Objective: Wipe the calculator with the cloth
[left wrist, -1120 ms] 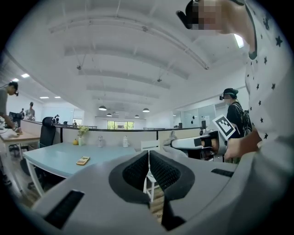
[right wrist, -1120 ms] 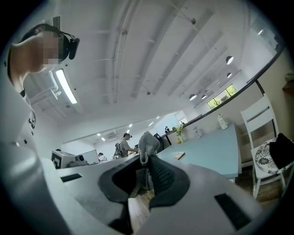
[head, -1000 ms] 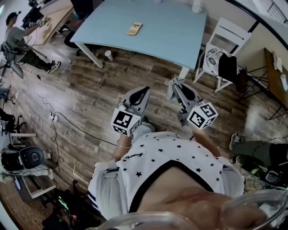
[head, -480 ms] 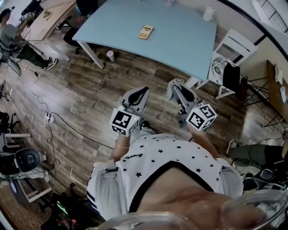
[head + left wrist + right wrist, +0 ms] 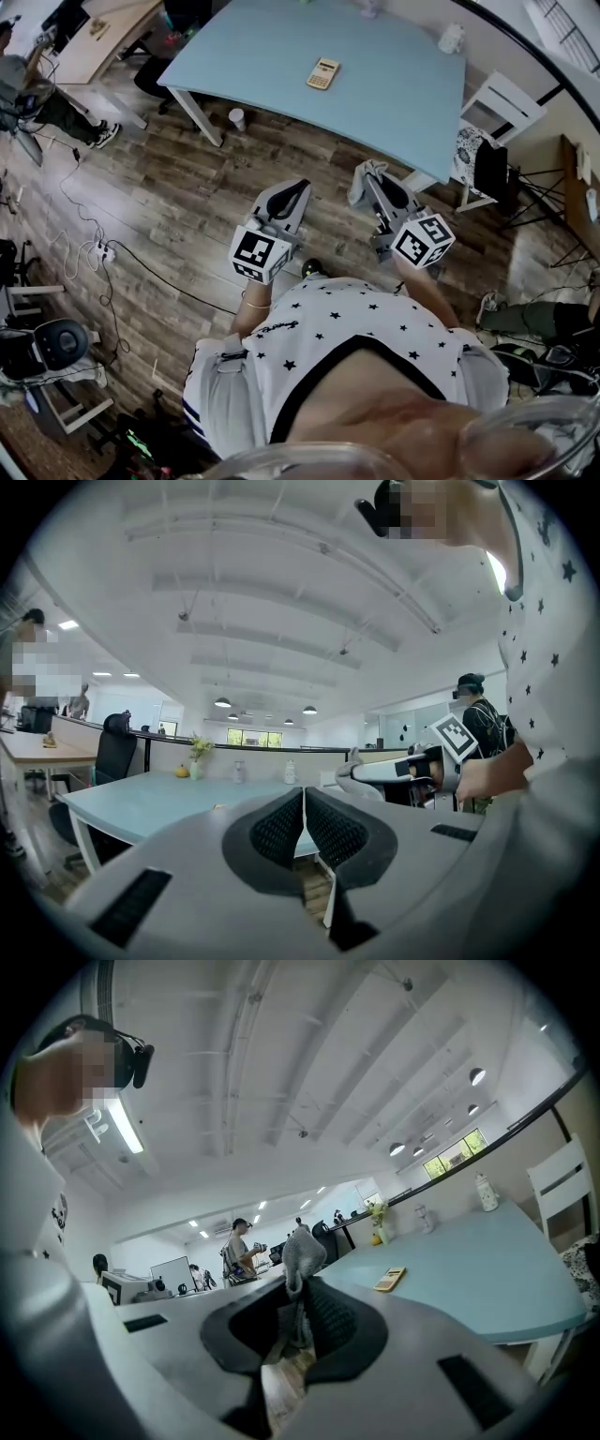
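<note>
- Nearest the camera in the head view is the person's white shirt point(image 5: 347, 328) with black stars, with both arms held out in front over the wooden floor point(image 5: 169, 202).
- The left tool point(image 5: 303, 808) has its two dark pads pressed together with nothing between them. It is held level and aimed towards the desk.
- The right tool point(image 5: 298, 1312) is clamped on the grey cloth point(image 5: 302, 1255). A bunch of the cloth sticks up past the tips and the rest hangs down between the pads. In the head view the cloth shows as a pale wad at the front of that tool, which is just beside the left one.
- Both tools are well short of the light blue desk point(image 5: 384, 94), over the floor.
- A white cup point(image 5: 237, 119) stands on the floor by a desk leg.
- The calculator point(image 5: 322, 73) lies flat on the desk, towards its far side, well apart from both tools and untouched.
- A white chair point(image 5: 506, 98) stands at the desk's right end.
</note>
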The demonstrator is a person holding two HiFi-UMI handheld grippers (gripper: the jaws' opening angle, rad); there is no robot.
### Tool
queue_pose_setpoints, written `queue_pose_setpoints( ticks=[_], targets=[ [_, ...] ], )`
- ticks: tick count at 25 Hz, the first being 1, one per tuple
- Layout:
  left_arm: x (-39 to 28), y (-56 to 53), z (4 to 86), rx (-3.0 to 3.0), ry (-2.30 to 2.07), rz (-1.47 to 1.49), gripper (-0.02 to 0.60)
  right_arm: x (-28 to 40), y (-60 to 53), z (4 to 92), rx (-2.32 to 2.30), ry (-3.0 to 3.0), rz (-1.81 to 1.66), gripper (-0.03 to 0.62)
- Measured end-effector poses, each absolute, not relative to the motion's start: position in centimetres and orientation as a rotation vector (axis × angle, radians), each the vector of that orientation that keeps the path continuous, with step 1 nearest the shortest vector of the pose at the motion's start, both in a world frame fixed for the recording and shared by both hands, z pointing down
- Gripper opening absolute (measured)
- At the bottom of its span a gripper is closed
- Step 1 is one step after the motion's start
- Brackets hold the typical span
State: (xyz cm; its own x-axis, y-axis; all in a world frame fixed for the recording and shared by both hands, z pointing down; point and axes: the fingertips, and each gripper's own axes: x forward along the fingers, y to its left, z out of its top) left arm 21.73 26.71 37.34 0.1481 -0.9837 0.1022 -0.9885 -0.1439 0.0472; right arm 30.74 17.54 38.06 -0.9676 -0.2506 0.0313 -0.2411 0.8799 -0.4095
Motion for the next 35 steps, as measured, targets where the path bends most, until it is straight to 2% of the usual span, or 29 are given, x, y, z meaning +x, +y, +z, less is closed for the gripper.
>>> queue_pose_setpoints(
  ticks=[14, 21, 35],
  targets=[
    [17.5, 27.2, 37.8, 2.263, -2.022, 0.01, 0.031, 26.8, 17.2, 37.8, -0.39, 3.083, -0.599, 0.048],
    [13.6, 26.7, 37.8, 2.172, -2.115, 0.044, 0.031, 22.2, 15.7, 38.3, -0.276, 3.084, -0.628, 0.048],
    [6.3, 17.4, 38.1, 2.172, -2.089, 0.136, 0.031, 15.6, 5.7, 39.6, -0.339, 3.01, -0.728, 0.048]
  ],
)
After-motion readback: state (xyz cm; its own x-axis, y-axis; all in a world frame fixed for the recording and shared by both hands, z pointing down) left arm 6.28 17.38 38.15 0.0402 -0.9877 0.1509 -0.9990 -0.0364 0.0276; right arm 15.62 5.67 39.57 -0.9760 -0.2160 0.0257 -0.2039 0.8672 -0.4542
